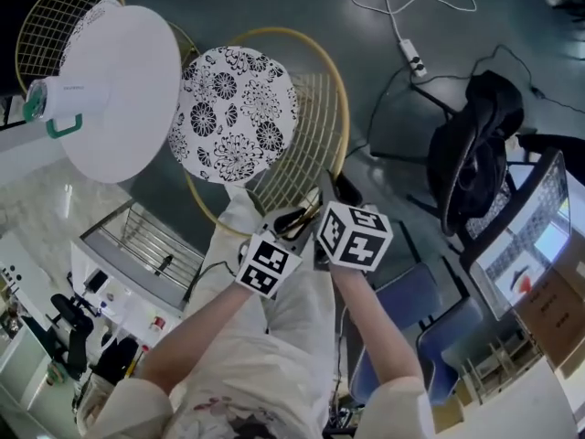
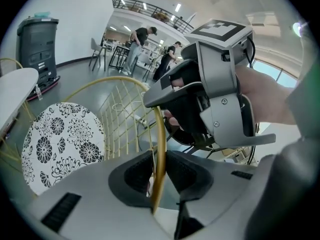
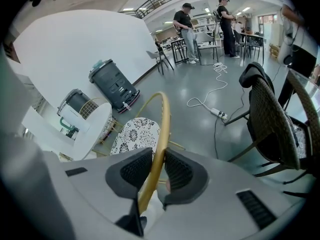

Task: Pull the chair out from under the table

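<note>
Gold wire chair with a round black-and-white floral seat [image 1: 236, 115] stands on the grey floor [image 1: 274, 7] just beside the round white table [image 1: 128, 99]. In the head view the tabletop's edge overlaps the left edge of the seat. The chair's open wire back faces you, and its curved gold rim [image 1: 340, 108] runs down towards your two grippers.

Your left gripper [image 2: 159, 171] has its dark ribbed pads [image 2: 137, 171] closed on that gold rim, which runs up between them with a pad pressed against each side. Your right gripper [image 3: 155, 171] is clamped on the same rim in the same way, the gold tube filling the gap between its pads [image 3: 180, 173]. In the head view the two grippers sit close together, side by side at the near edge of the chair back, both pointing steeply down. From the left gripper view, your right gripper appears just ahead and a little higher on the rim.

A clear jug with a green handle [image 1: 50, 108] rests on the far left of the table, and a second gold wire chair [image 1: 46, 26] shows beyond it. Well to the right stands a dark woven chair with a black garment draped over it [image 1: 475, 144]. A white power strip on a white cable [image 1: 411, 58] lies on the floor between that chair and yours.
</note>
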A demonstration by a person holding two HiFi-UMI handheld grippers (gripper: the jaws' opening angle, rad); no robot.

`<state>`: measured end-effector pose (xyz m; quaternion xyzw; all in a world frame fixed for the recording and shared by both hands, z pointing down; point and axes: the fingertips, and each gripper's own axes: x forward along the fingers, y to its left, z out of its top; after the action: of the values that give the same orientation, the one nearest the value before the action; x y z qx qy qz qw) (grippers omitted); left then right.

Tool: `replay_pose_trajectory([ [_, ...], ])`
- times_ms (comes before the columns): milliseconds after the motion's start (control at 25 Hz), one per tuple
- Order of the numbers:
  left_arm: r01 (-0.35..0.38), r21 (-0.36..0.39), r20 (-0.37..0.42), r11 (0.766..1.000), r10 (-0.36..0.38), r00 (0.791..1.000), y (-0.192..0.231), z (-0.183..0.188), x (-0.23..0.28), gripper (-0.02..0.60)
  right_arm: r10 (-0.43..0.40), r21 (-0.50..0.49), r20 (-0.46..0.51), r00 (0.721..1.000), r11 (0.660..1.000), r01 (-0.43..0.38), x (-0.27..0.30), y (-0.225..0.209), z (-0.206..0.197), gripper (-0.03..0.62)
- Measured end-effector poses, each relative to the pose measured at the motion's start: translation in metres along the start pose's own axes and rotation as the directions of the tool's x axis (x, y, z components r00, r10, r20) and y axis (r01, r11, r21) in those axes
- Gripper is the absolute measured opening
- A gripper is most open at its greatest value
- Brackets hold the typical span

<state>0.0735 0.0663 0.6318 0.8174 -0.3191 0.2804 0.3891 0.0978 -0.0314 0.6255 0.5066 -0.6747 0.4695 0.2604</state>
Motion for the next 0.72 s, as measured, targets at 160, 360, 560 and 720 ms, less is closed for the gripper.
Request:
replay_pose_trajectory([
  [160,0.014,-0.004,-0.004,1.000,-0.014,1.000,-0.021,-0.003,0.010,0.087,-0.012,0.002,0.001,1.000,1.000,0.012,-0.013,-0.019,-0.006,0.084],
  [360,0.046,0.012,-0.018,0.999,-0.046,0.999,-0.050,-0.008,0.025,0.089,-0.029,0.014,0.010,1.000,1.000,0.028,-0.029,-0.046,-0.014,0.083],
  [560,0.077,0.007,-0.028,0.997,-0.077,0.997,-0.075,-0.012,0.036,0.089,-0.038,0.037,0.021,0.999,0.999,0.037,-0.044,-0.068,-0.021,0.081],
  [720,0.103,0.018,-0.040,0.995,-0.102,0.994,-0.095,-0.012,0.049,0.089,-0.066,0.042,0.026,0.997,0.997,0.065,-0.055,-0.089,-0.022,0.080],
])
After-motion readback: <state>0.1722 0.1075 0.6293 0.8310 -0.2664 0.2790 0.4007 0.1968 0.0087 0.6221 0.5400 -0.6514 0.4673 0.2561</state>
